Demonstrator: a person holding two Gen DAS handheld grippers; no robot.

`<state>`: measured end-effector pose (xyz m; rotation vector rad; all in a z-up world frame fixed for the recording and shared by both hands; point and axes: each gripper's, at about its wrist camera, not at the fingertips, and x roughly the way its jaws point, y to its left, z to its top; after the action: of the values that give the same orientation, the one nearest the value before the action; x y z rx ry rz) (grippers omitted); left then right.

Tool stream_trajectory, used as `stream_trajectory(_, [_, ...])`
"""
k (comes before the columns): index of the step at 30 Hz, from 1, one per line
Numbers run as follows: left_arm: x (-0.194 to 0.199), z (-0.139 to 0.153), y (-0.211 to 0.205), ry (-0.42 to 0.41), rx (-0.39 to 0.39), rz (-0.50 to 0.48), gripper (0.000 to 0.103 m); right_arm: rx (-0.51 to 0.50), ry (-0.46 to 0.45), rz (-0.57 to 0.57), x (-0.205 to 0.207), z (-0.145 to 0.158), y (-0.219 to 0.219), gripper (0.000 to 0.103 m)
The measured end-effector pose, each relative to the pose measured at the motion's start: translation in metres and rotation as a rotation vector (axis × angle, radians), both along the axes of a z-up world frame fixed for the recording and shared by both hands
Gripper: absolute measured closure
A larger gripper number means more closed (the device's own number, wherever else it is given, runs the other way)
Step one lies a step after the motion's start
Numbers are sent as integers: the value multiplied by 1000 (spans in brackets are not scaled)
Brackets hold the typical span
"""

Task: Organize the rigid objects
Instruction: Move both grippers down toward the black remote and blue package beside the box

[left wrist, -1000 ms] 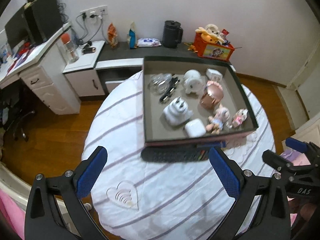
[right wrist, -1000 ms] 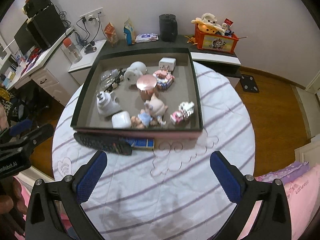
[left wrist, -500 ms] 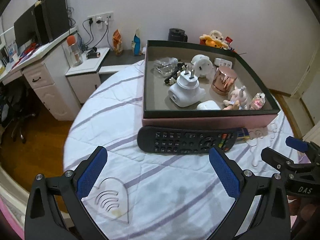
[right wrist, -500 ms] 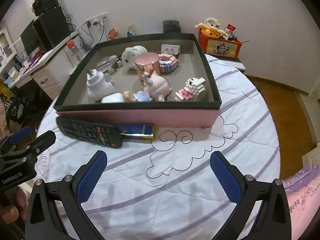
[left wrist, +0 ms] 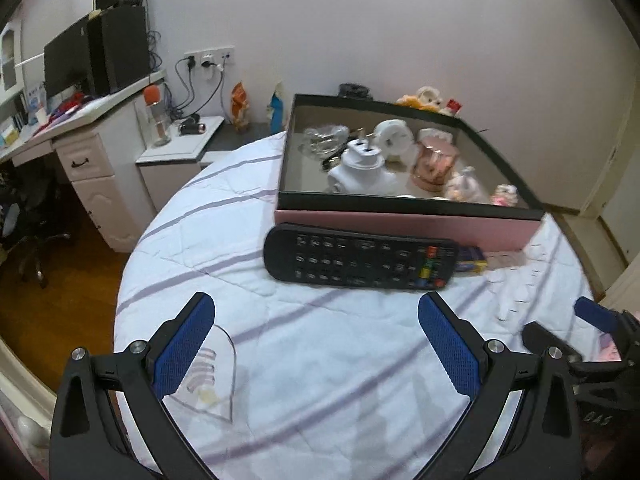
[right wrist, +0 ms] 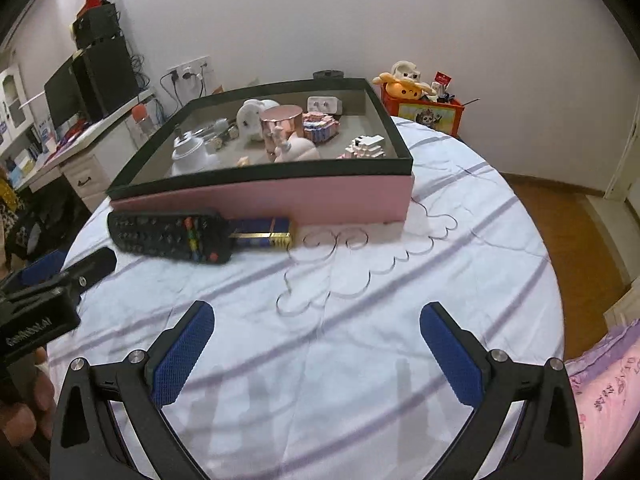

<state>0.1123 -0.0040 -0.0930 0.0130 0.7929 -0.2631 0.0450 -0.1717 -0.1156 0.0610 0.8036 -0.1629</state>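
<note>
A black remote control point(left wrist: 360, 258) lies flat on the striped white tabletop point(left wrist: 320, 360), against the pink front wall of a shallow box point(left wrist: 404, 224) holding small trinkets; a blue packet point(right wrist: 262, 232) lies at its right end. The left tongs point(left wrist: 316, 350) and right tongs point(right wrist: 316, 350) hover low above the cloth, each with jaws wide apart and empty.

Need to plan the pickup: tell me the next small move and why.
Probably ease the open left tongs forward and down around the black remote. It lies on the cloth outside the pink box, straight ahead of them, and both tongs are empty.
</note>
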Motion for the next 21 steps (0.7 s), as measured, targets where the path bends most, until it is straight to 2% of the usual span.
stream_trajectory(6, [-13,8,-2,3,-42,-27,0,-2,-15,18,-6,15,6,0])
stream_trajectory(13, [6,4,-11,39,-65,-22,0,17,-24,14,2,18,0,0])
stream_trajectory(21, [27,-11,-41,76,-91,8,0,34,-18,-30,8,14,-26,0])
